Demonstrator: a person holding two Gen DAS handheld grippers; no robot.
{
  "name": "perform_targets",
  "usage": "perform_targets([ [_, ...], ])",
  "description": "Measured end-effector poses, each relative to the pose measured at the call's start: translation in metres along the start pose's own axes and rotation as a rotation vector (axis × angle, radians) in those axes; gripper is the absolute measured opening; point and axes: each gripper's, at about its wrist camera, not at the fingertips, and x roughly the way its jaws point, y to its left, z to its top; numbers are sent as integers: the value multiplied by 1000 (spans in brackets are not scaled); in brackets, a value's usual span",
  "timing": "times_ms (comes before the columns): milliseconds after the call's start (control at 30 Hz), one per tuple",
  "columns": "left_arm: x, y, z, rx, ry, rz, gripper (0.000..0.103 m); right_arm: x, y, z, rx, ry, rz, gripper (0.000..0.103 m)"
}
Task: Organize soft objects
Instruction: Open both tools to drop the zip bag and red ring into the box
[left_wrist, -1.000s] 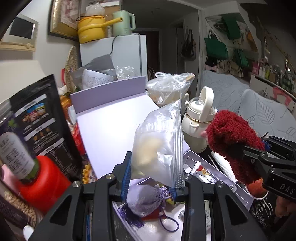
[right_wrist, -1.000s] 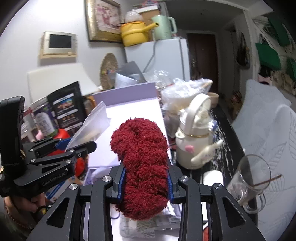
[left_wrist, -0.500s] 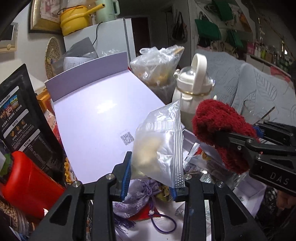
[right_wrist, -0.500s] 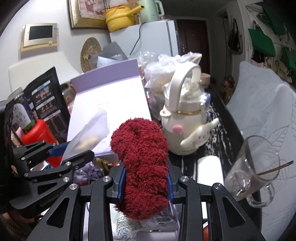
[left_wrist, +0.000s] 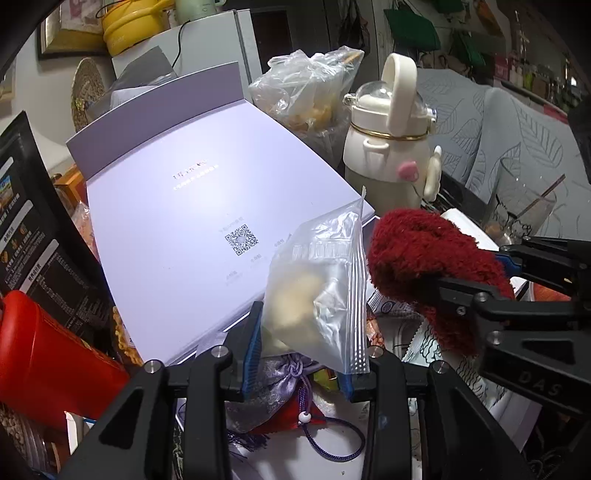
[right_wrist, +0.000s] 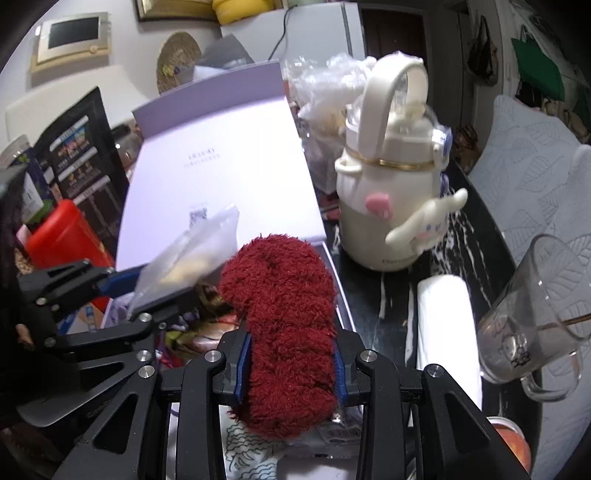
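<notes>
My left gripper (left_wrist: 299, 363) is shut on a clear zip bag (left_wrist: 319, 295) with a pale soft lump inside, held upright. My right gripper (right_wrist: 290, 363) is shut on a fuzzy dark-red soft object (right_wrist: 284, 314). In the left wrist view the red object (left_wrist: 424, 266) and the right gripper (left_wrist: 476, 286) sit close to the right of the bag. In the right wrist view the bag (right_wrist: 188, 264) and the left gripper (right_wrist: 144, 291) are at the left. Below the left gripper lies a lavender drawstring pouch (left_wrist: 280, 384) with a purple cord in an open box.
A lilac box lid (left_wrist: 192, 221) leans behind. A cream bottle with a cartoon charm (right_wrist: 391, 188) stands right, beside a white roll (right_wrist: 447, 317) and a glass mug (right_wrist: 535, 317). A red container (left_wrist: 44, 358), black packet (left_wrist: 33, 229) and plastic bags (left_wrist: 310, 88) crowd the left and back.
Both grippers have sunk and tipped downward toward the cluttered box, still carrying the bag and the red object. The lilac lid and bottle now sit higher and larger in both views.
</notes>
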Motion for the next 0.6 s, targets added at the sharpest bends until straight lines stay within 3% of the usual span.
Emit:
perform_targets([
  [600, 9, -7, -3, 57, 41, 60, 34, 12, 0, -1, -12, 30, -9, 42],
])
